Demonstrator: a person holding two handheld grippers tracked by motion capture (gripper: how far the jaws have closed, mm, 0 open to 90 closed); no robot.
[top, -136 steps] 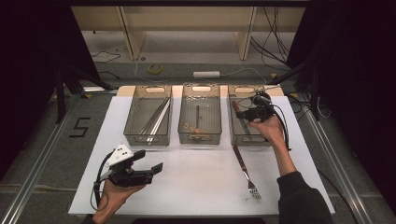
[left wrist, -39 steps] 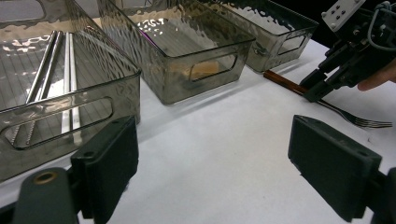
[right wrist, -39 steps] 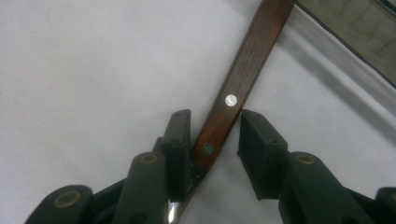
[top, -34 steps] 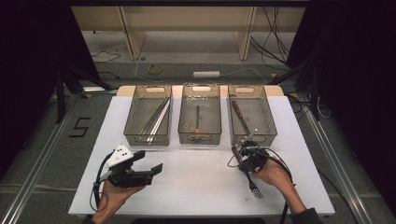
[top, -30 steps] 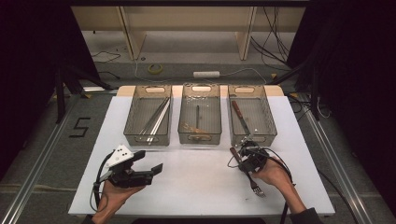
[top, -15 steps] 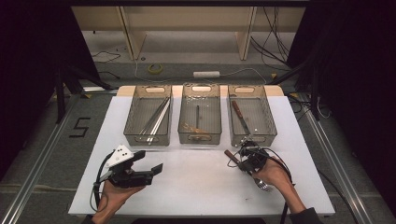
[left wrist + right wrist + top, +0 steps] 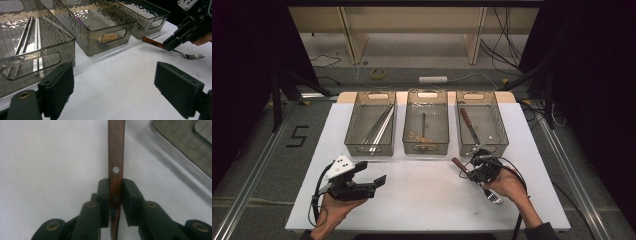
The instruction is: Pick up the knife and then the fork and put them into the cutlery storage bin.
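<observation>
Where bins (image 7: 425, 146) crowd close, clamped fork (image 7: 460, 165).

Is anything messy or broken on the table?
Nothing looks broken or spilled. The only loose piece is the fork, clamped by its wooden handle in the right gripper just in front of the right bin, not in a bin.

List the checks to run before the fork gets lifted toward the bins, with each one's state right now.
1. Right gripper clamped on fork handle: ok.
2. Handle centred between the pads: ok.
3. Fork off the table: cannot tell.
4. Right bin, holding one wooden-handled utensil, has room: ok.
5. Left gripper open, holding nothing, away from the fork's path: ok.
</observation>
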